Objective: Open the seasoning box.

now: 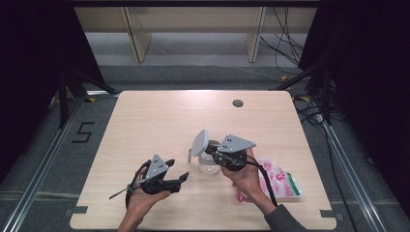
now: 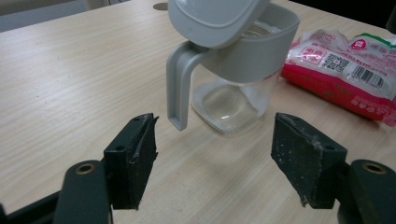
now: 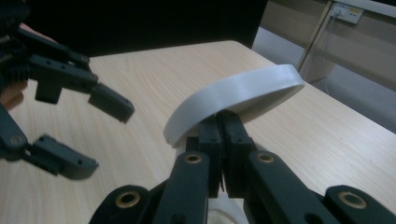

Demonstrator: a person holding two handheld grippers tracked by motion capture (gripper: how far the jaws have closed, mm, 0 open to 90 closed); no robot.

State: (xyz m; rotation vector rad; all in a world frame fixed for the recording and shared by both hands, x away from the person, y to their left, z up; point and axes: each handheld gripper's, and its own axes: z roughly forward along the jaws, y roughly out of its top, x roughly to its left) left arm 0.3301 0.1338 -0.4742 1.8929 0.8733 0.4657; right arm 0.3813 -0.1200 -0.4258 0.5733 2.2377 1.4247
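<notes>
A clear glass jar (image 1: 209, 166) (image 2: 232, 100) with a grey collar and handle stands on the table's near middle. Its grey lid (image 1: 199, 141) (image 2: 212, 16) (image 3: 233, 95) is tilted up over the jar's mouth. My right gripper (image 1: 209, 150) (image 3: 223, 135) is shut on the lid's edge, coming from the right. Left of the jar, just above the tabletop, my left gripper (image 1: 177, 170) (image 2: 219, 161) (image 3: 70, 126) is open and faces the jar's handle. Nothing lies between its fingers.
A pink and white sealed packet (image 1: 278, 180) (image 2: 343, 65) lies flat right of the jar, partly under the right forearm. The wooden table (image 1: 159, 121) has a round grommet (image 1: 237, 103) at the back. Cables and shelving legs sit on the floor beyond.
</notes>
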